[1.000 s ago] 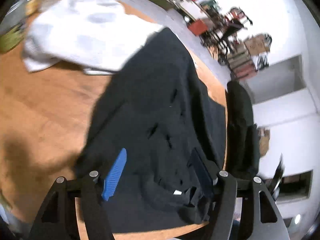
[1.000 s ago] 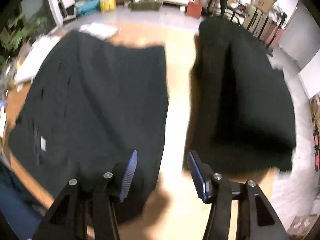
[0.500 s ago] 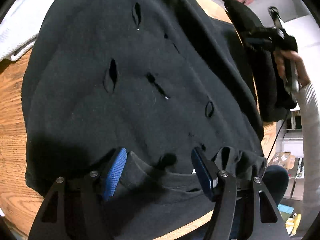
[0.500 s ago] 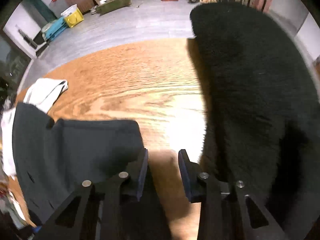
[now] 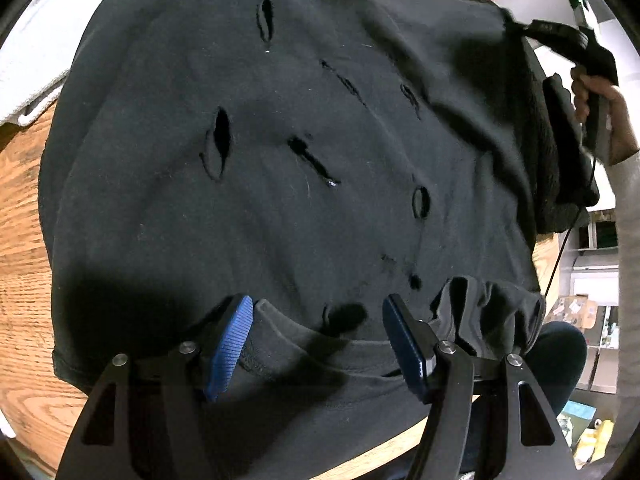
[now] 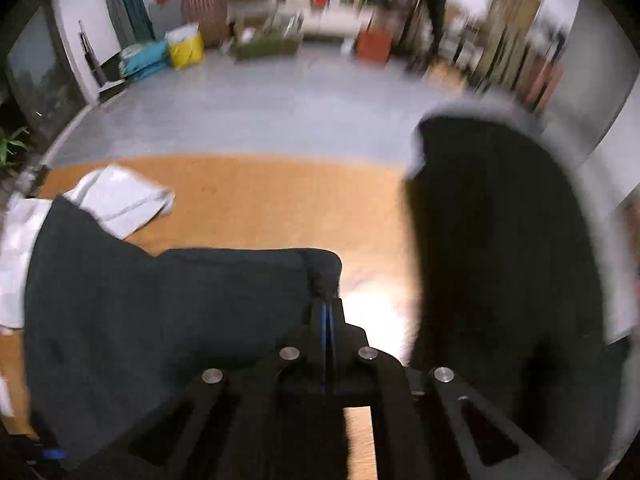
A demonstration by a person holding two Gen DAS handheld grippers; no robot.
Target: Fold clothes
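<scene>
A black shirt [image 5: 300, 160] with several slits lies spread on the wooden table [image 5: 24, 200]. My left gripper [image 5: 318, 312] hangs open just over its collar, which lies between the blue pads without being pressed. At the far right corner of the shirt a hand holds my right gripper [image 5: 516, 26], and the cloth pulls toward it. In the right wrist view the right gripper [image 6: 328, 304] is shut, pinching the bunched corner of the shirt [image 6: 160, 312].
A dark fleece garment [image 6: 500, 240] lies to the right of the shirt, also seen as a dark fleece pile [image 5: 560, 160]. White cloth [image 5: 36, 52] lies beyond the shirt's left side, with a white folded piece [image 6: 120, 196] on the bare table [image 6: 260, 200]. The room floor lies past the far edge.
The right gripper swung from between the two dark garments to the shirt's far corner and shut on it. The left gripper dropped over the collar, then held still, open.
</scene>
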